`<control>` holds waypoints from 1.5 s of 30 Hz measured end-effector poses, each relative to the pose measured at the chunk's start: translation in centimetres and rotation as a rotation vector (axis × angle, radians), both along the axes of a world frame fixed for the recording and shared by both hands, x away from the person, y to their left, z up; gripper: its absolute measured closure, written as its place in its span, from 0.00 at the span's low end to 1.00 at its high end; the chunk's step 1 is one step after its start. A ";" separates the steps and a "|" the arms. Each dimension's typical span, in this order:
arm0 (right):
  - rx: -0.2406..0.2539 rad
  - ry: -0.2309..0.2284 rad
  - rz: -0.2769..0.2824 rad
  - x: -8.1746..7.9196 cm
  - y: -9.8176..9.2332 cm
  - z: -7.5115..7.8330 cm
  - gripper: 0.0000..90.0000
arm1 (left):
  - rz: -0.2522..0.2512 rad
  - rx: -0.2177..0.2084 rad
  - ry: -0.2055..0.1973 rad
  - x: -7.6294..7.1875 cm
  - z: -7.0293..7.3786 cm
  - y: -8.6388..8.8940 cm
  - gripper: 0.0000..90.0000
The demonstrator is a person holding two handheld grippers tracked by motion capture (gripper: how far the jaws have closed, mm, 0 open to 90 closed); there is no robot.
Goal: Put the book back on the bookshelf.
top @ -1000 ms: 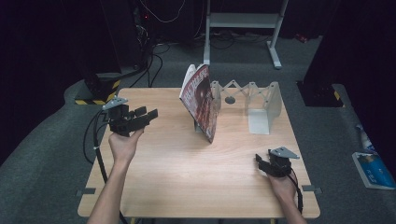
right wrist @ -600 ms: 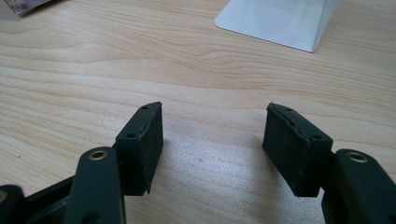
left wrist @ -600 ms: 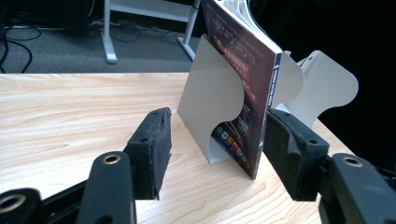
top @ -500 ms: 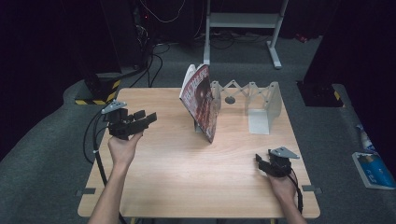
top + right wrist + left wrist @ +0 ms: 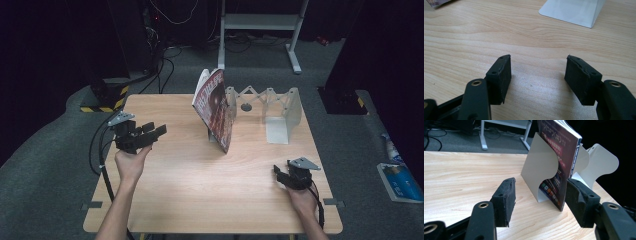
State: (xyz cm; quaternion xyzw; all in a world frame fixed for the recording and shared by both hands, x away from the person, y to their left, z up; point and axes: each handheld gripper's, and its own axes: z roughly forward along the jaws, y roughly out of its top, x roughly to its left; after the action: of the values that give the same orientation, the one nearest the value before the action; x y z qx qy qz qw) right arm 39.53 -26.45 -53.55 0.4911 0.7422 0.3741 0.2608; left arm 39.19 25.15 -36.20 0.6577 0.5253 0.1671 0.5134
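- The left gripper (image 5: 145, 134) is held above the left part of the wooden counter (image 5: 190, 190), its jaws spread with nothing between them — they aim toward the book (image 5: 216, 107).
- The book stands tilted near the counter's far middle, propped against a white bookend (image 5: 541, 167); in the left gripper view its spine faces the camera, well apart from the jaws.
- An expanding white rack (image 5: 272, 102) stands just right of the book, its end plate (image 5: 280, 131) resting on the counter.
- The right gripper (image 5: 286, 176) sits low near the counter's right front corner — jaws spread, empty, over bare wood.
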 end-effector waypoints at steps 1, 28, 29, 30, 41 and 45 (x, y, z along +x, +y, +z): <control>0.000 0.000 0.000 0.0 0.0 0.0 0.42 | 0.000 0.002 0.000 0.0 -0.1 0.0 0.46; 0.000 0.000 0.000 0.0 0.0 0.0 0.42 | 0.028 -0.026 0.047 -1.0 -2.6 1.1 0.46; 0.000 0.000 0.000 0.0 0.0 0.0 0.42 | 0.029 -0.025 0.047 -1.0 -2.7 1.2 0.46; 0.000 0.000 0.000 0.0 0.0 0.0 0.42 | 0.031 -0.029 0.052 -1.1 -2.8 1.2 0.46; 0.000 0.000 0.000 0.0 0.0 0.0 0.42 | 0.037 -0.030 0.069 -1.3 -3.9 1.3 0.46; 0.000 0.000 0.000 0.0 0.0 0.0 0.42 | 0.040 -0.035 0.078 -1.5 -4.2 1.3 0.46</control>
State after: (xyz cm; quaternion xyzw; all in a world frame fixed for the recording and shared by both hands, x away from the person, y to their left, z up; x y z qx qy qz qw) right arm 39.53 -26.44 -53.55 0.4910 0.7422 0.3743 0.2607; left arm 37.73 26.50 -40.41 0.6441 0.5606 0.1424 0.5006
